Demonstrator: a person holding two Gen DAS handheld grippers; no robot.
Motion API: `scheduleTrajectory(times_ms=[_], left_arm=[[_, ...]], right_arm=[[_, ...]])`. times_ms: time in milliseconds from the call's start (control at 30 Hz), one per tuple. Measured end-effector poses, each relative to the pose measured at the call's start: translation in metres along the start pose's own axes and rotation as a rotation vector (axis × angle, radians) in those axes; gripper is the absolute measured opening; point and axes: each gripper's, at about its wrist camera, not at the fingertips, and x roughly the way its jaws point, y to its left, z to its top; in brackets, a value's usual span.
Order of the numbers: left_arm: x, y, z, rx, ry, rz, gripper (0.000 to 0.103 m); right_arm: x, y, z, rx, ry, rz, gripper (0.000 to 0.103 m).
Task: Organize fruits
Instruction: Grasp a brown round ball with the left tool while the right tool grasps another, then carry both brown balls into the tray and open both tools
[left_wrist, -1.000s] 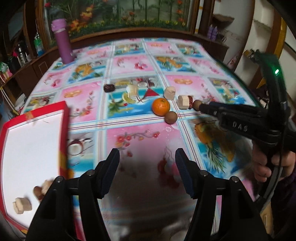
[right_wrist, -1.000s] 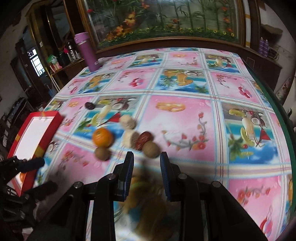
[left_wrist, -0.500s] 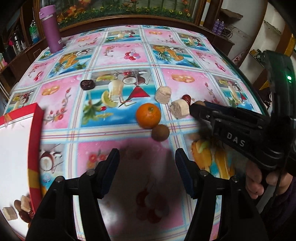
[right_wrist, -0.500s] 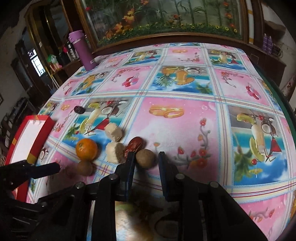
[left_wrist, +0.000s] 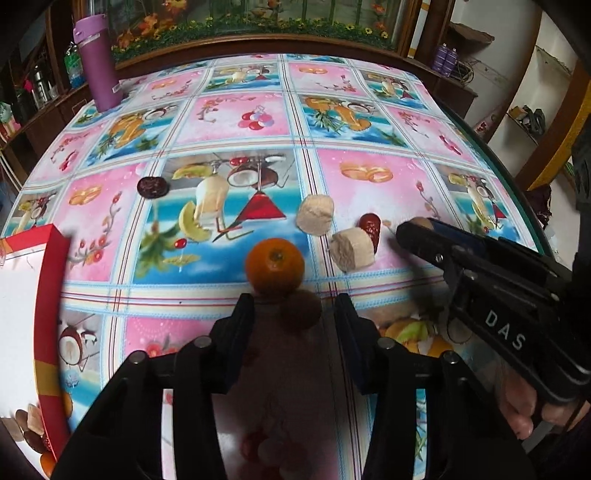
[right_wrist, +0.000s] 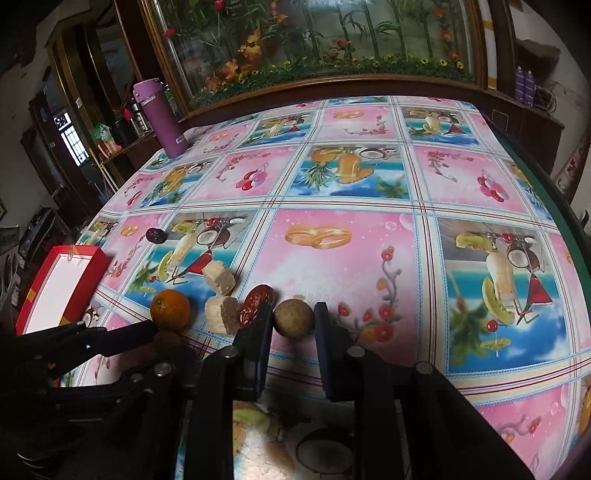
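Observation:
Two brown round fruits lie on the patterned tablecloth. One brown fruit (left_wrist: 301, 308) sits just in front of an orange (left_wrist: 275, 266), between the fingers of my left gripper (left_wrist: 293, 312). Its jaws are closing with a gap on each side of the fruit. The other brown fruit (right_wrist: 293, 317) lies between the fingers of my right gripper (right_wrist: 293, 323), whose jaws are closing with both pads against it. Beside it are a red date (right_wrist: 256, 304) and two pale chunks (right_wrist: 221, 314). A red box (left_wrist: 51, 295) with a white floor stands at the left.
A dark dried fruit (left_wrist: 152, 186) lies apart, farther back on the left. A purple bottle (left_wrist: 98, 62) stands at the far left corner. The box holds a few pieces (left_wrist: 31, 424) at its near end. The table's edge (right_wrist: 554, 206) curves along the right.
My left gripper moved forward from the red box to the orange, and its jaws narrowed around the brown fruit. The right gripper's jaws drew in onto the other brown fruit.

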Motion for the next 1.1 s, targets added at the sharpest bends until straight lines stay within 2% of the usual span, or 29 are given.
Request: scheduleTrajectory(times_ms=[133, 167, 367, 467, 567, 733, 867, 1100], left_arm=[[0.0, 0.001, -0.001, 0.001, -0.015, 0.006, 0.03], [-0.001, 0.001, -0.001, 0.004, -0.015, -0.002, 0.023], [-0.011, -0.002, -0.01, 0.026, -0.028, -0.006, 0.023], [-0.025, 0.0, -0.016, 0.033, -0.046, -0.008, 0.023], [-0.049, 0.004, -0.023, 0.048, -0.079, -0.018, 0.023], [-0.098, 0.032, -0.036, 0.02, -0.185, 0.023, 0.023], [-0.137, 0.074, -0.049, -0.058, -0.278, 0.101, 0.023], [-0.181, 0.148, -0.076, -0.177, -0.373, 0.264, 0.023]], right_arm=[[0.0, -0.001, 0.0, 0.004, -0.005, -0.004, 0.021], [0.0, -0.001, 0.0, 0.005, -0.007, -0.004, 0.021], [-0.005, -0.001, -0.001, 0.015, -0.029, 0.006, 0.021], [-0.01, 0.001, -0.001, 0.035, -0.043, -0.001, 0.021], [-0.021, 0.013, -0.006, 0.045, -0.061, 0.035, 0.021], [-0.029, 0.07, -0.018, -0.043, -0.045, 0.116, 0.021], [-0.032, 0.127, -0.023, -0.147, -0.034, 0.185, 0.021], [-0.015, 0.224, -0.037, -0.291, 0.034, 0.3, 0.021]])
